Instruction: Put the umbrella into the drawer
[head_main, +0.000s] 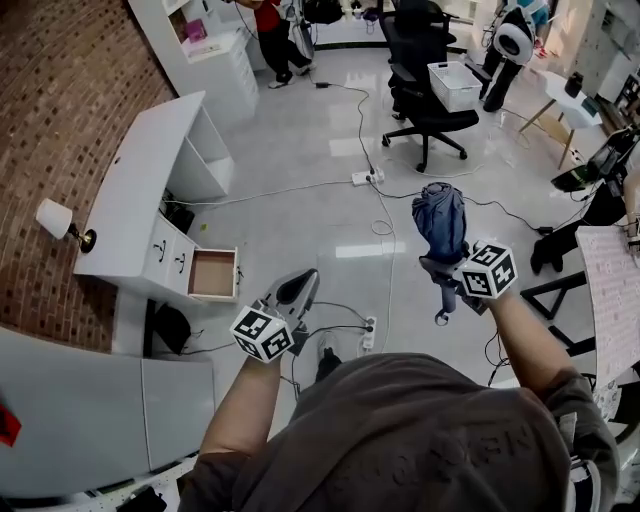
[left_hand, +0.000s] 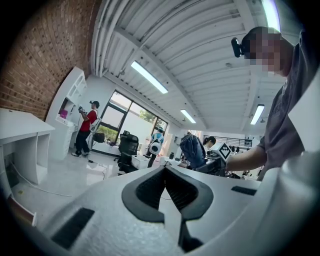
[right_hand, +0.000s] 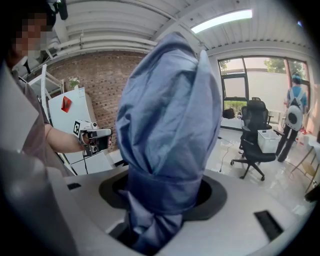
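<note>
A red-brown brick wall (head_main: 60, 120) runs along the left, with a small white-shaded wall lamp (head_main: 56, 218) mounted on it. A white cabinet (head_main: 140, 200) stands against that wall, and a taller white shelf unit (head_main: 205, 50) stands farther along. The pale floor (head_main: 300, 230) is glossy and mirrors the lights; a power strip (head_main: 364, 177) lies on it with cables trailing away. A black office chair (head_main: 425, 110) carries a white bin (head_main: 453, 85). Large windows (right_hand: 245, 107) fill the far wall, and strip lights (left_hand: 149, 76) hang under a white ribbed ceiling (left_hand: 200, 50).
</note>
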